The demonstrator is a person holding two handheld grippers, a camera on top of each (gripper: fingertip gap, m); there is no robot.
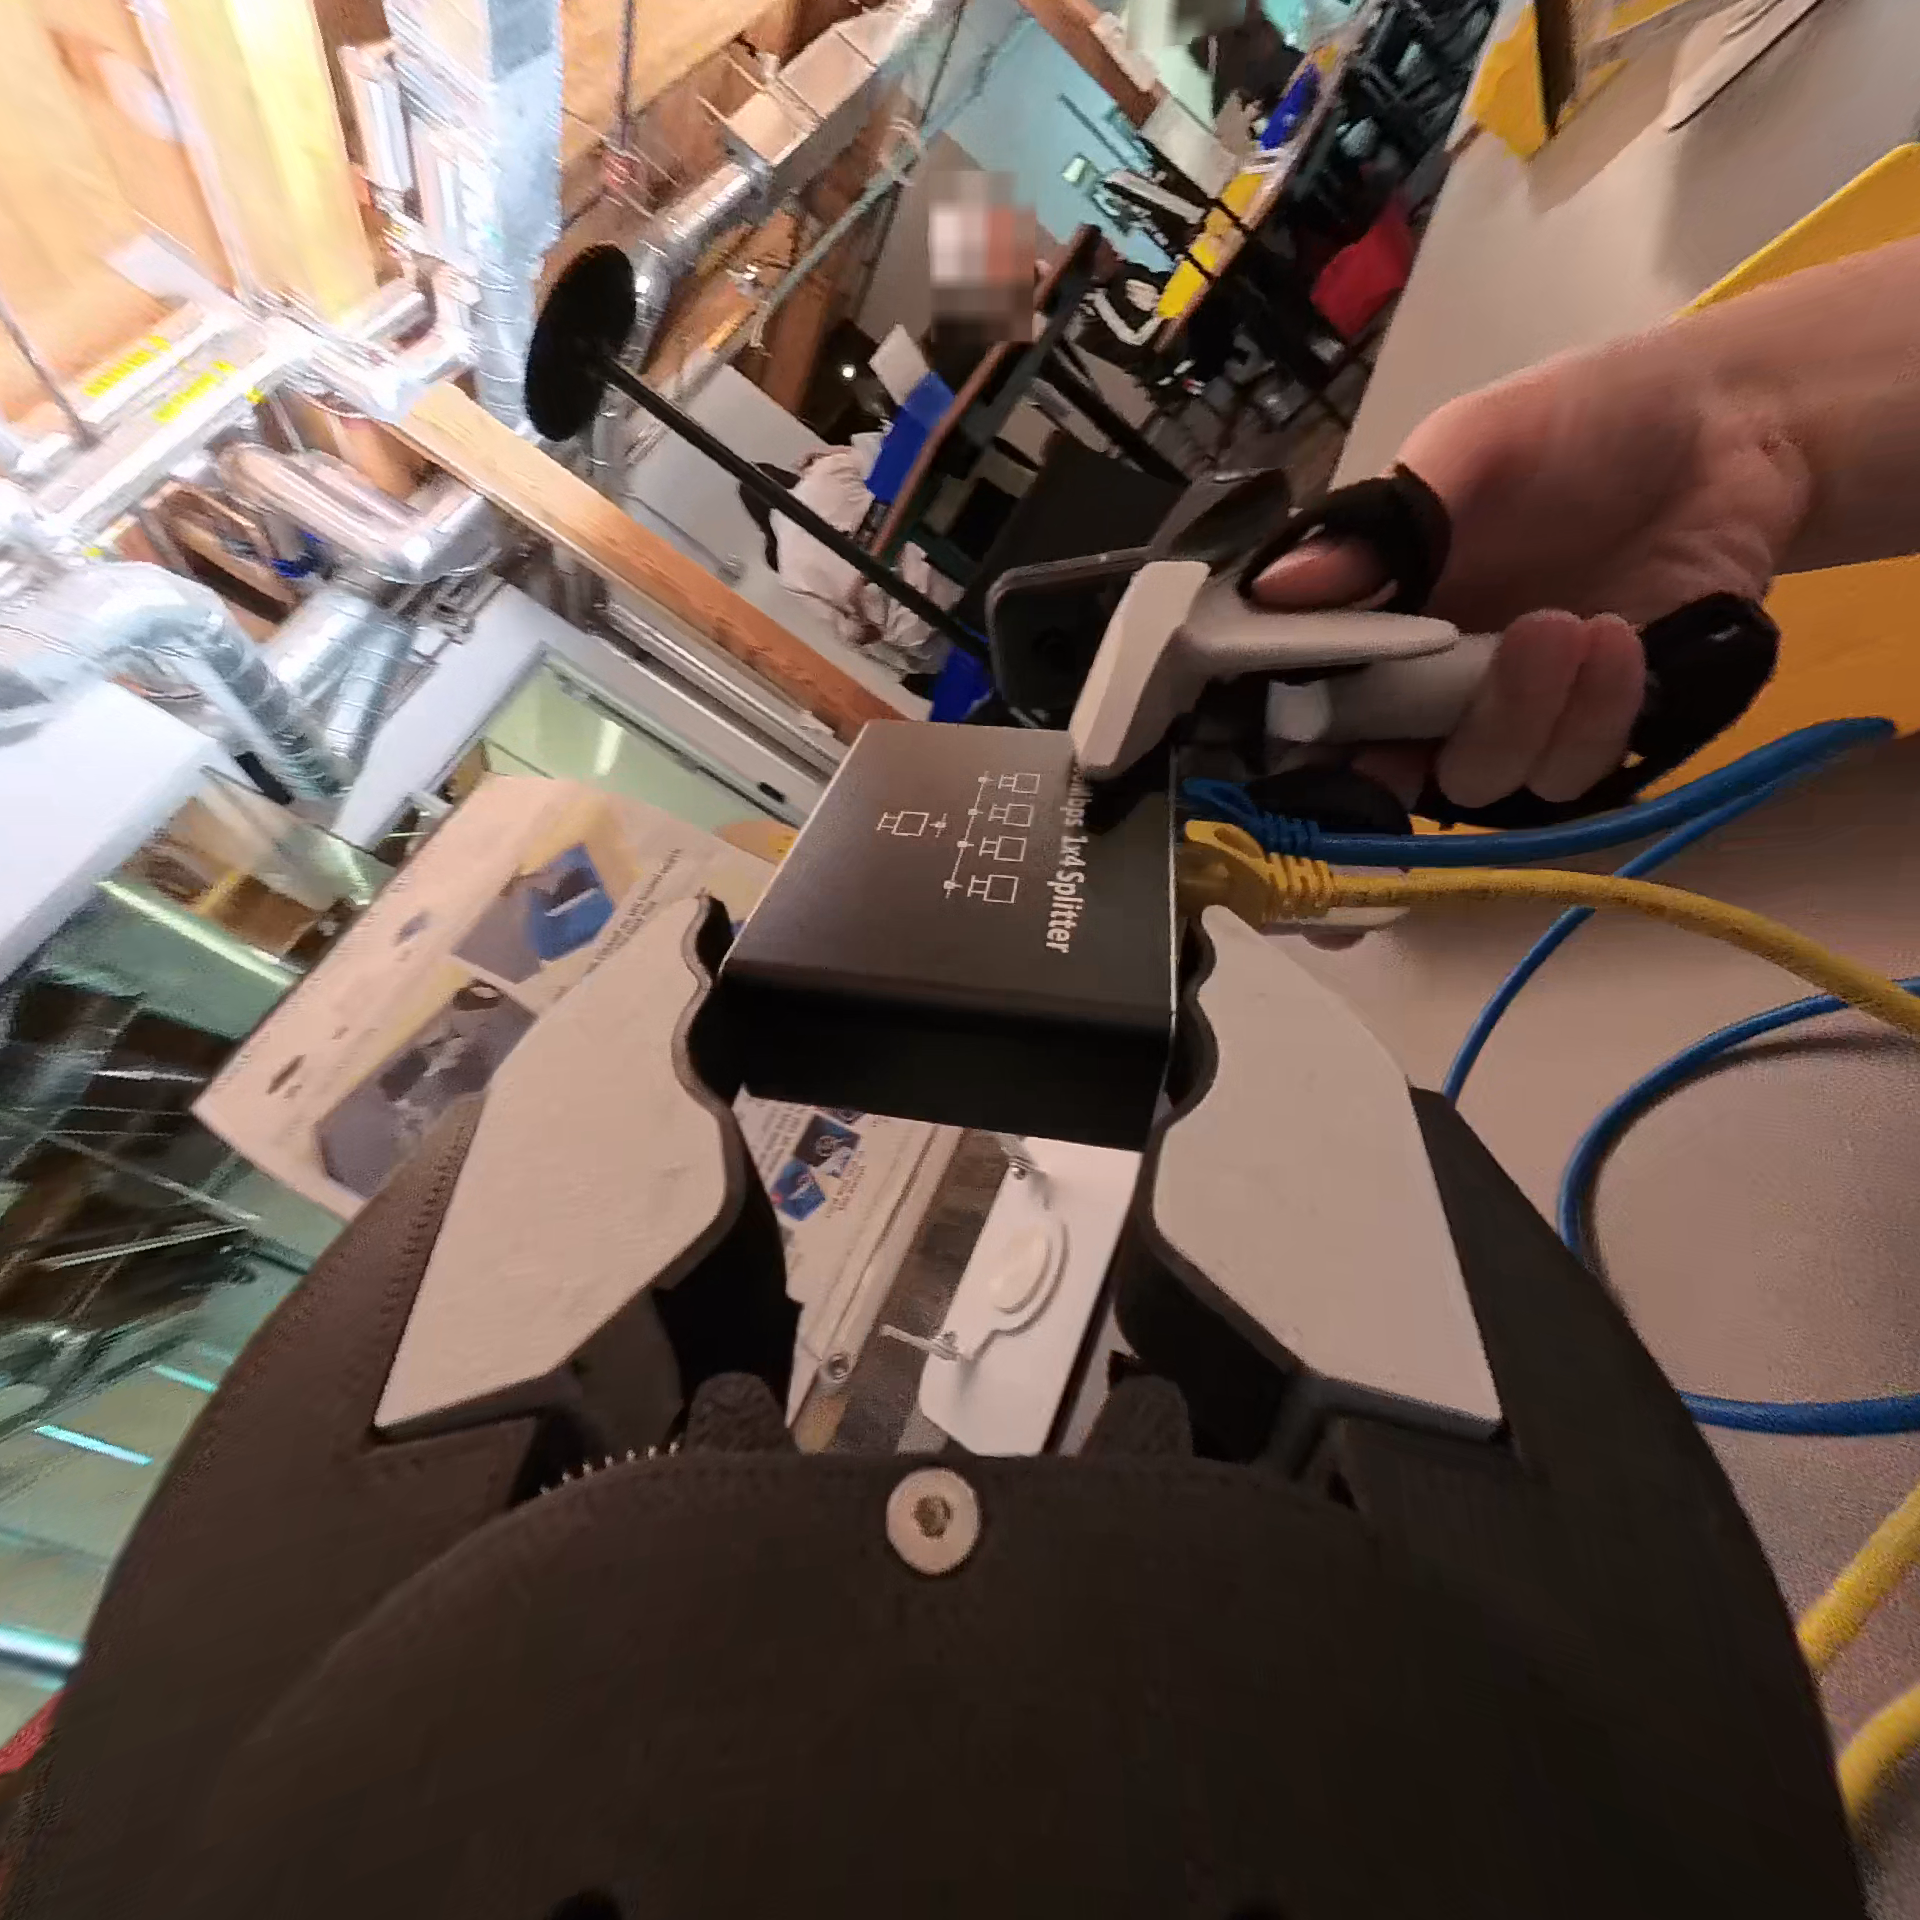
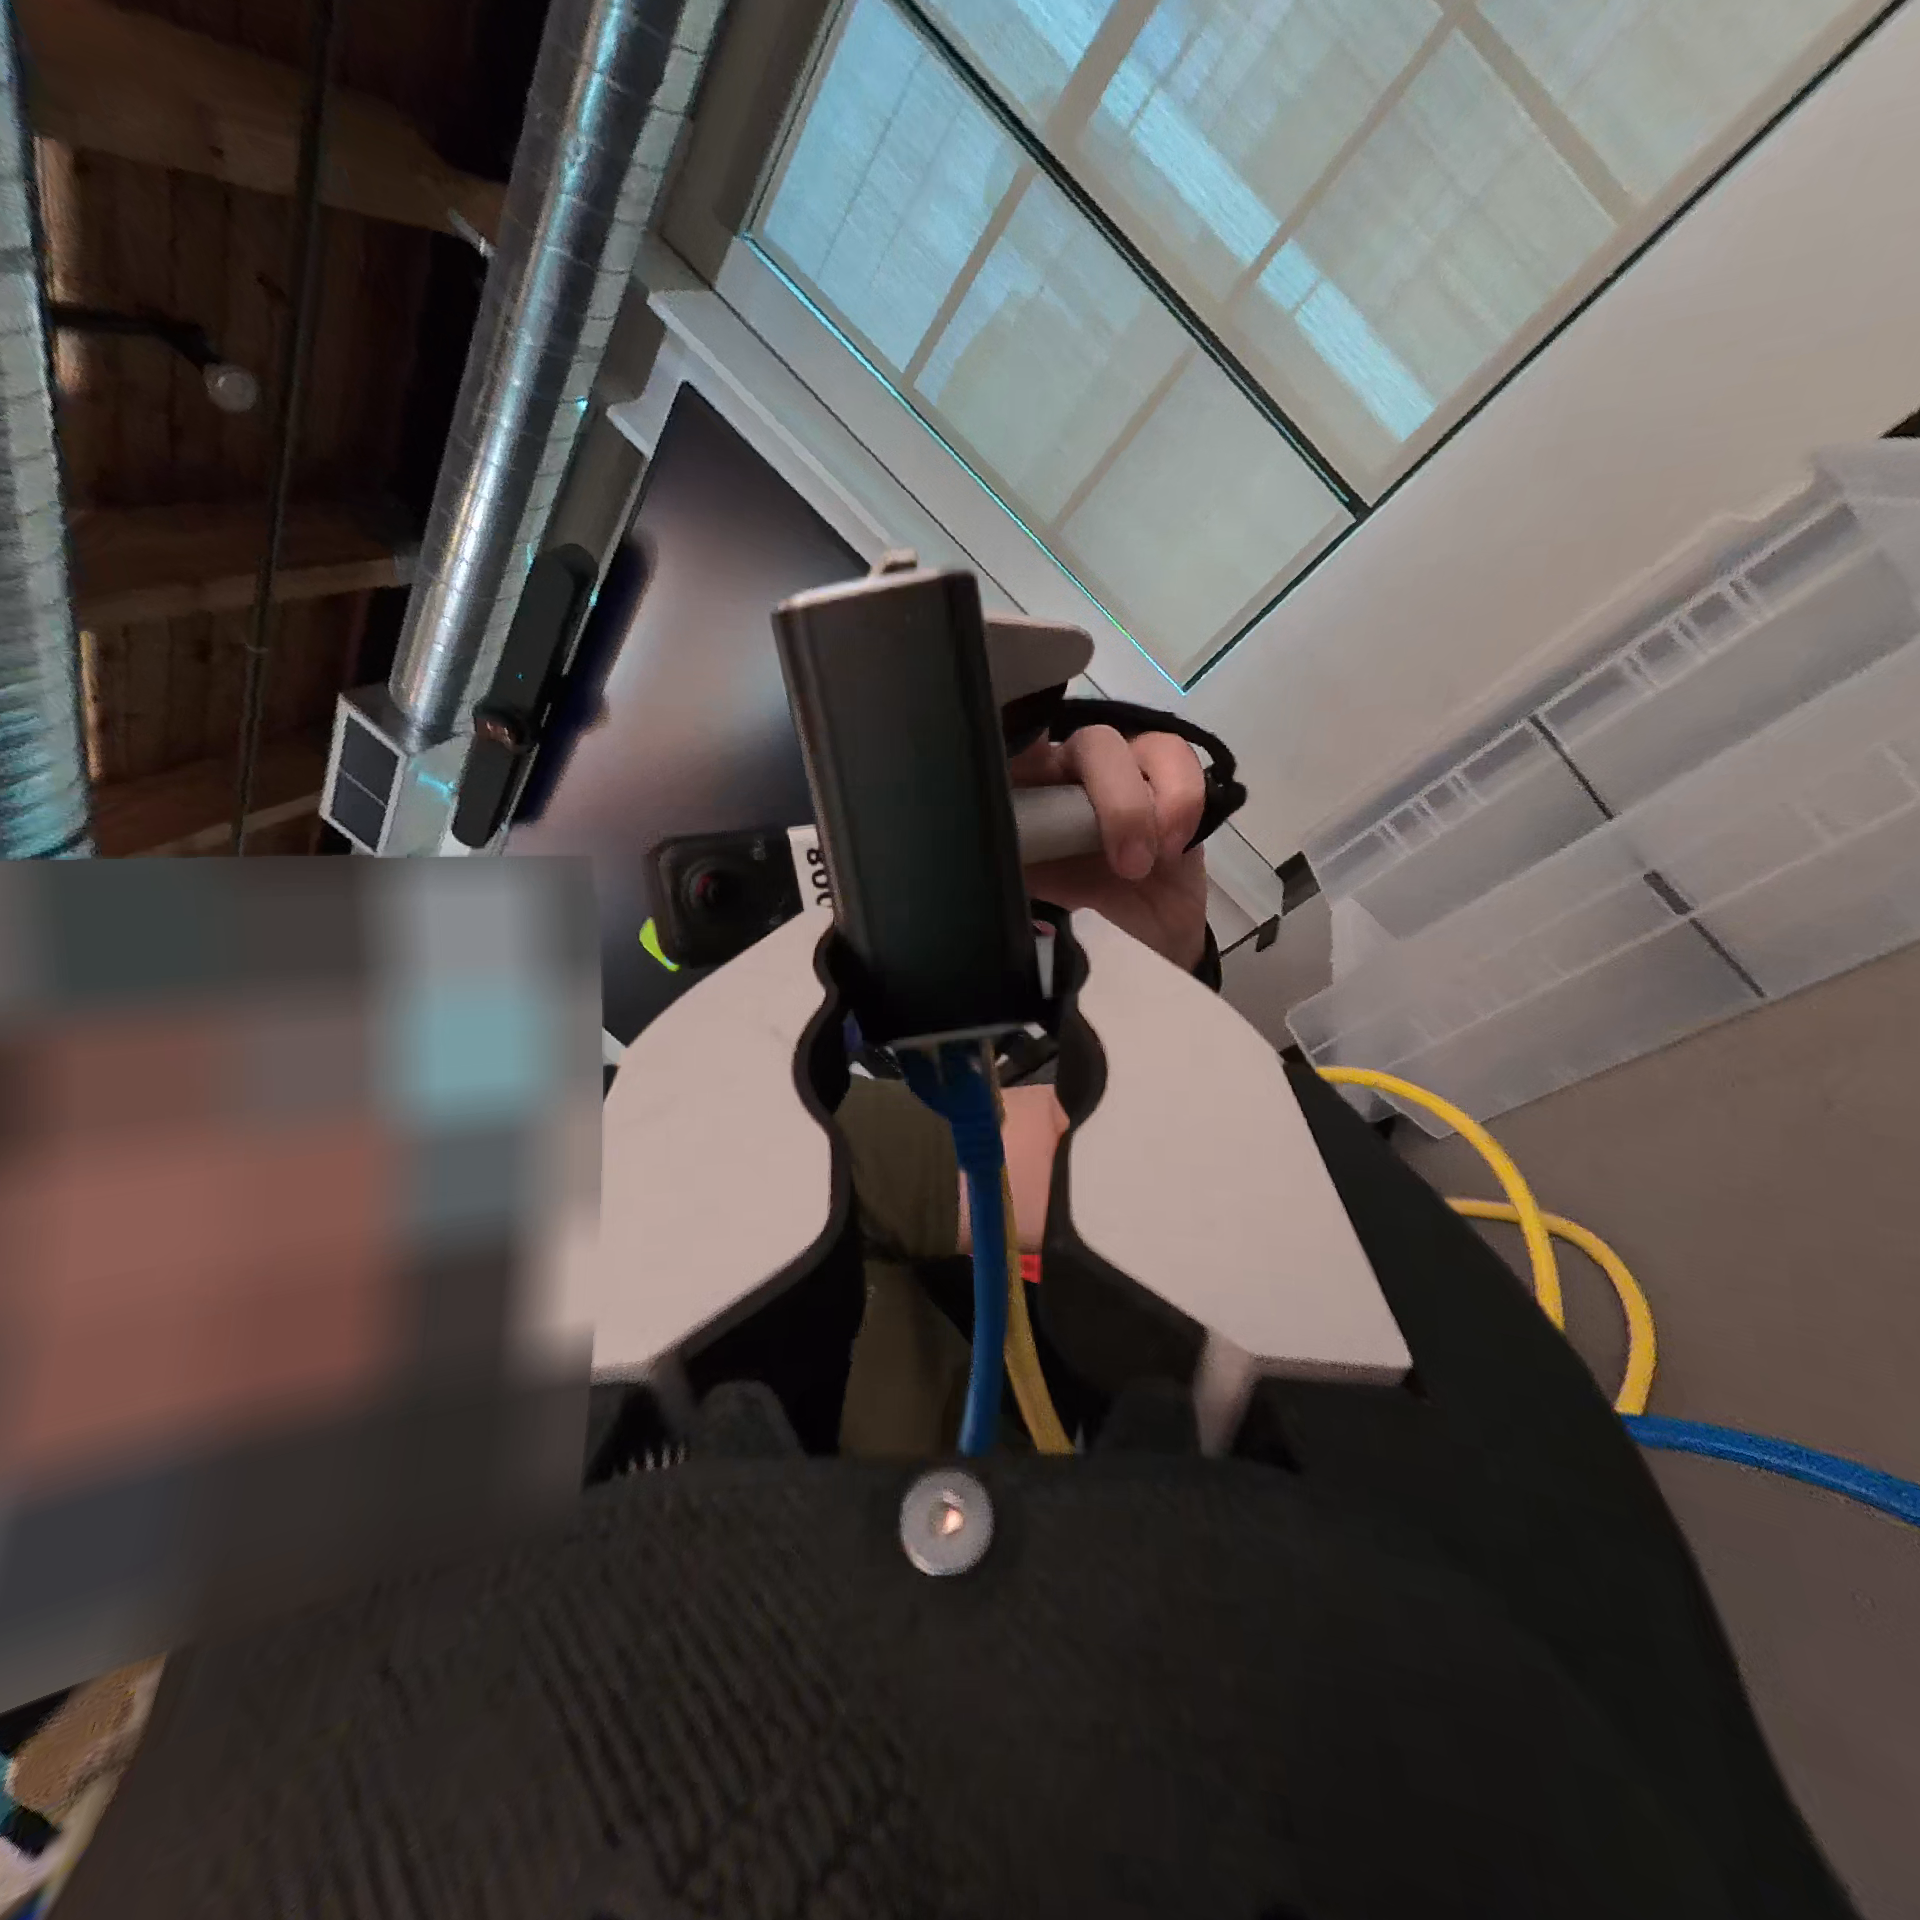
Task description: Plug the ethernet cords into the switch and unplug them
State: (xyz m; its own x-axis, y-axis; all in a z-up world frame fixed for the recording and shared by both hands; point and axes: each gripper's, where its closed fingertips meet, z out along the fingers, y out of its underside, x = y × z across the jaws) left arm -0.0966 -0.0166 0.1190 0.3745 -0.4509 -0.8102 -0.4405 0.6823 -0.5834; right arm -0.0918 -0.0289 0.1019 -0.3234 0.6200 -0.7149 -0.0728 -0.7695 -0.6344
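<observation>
The black switch [image 1: 935,883] is held in the air, clamped across its near end by my left gripper [image 1: 951,935]. A blue cord plug [image 1: 1226,805] and a yellow cord plug [image 1: 1242,883] sit in ports on its right end. My right gripper [image 1: 1117,769], held by a hand [image 1: 1610,540], has a fingertip pressed on the switch top beside the blue plug. In the right wrist view my right gripper [image 2: 951,966] straddles the port end of the switch [image 2: 904,790]. The blue plug [image 2: 966,1101] sits between its fingers, apparently untouched, with the yellow cord [image 2: 1029,1382] behind.
Blue and yellow cords trail in loops over the grey table [image 1: 1714,1195]. A printed cardboard box [image 1: 468,987] lies below the switch. Clear plastic bins [image 2: 1610,831] stand beyond the table. The left gripper's camera [image 2: 717,883] and hand [image 2: 1122,810] show behind the switch. My two grippers' fingertips are within a few centimetres of each other.
</observation>
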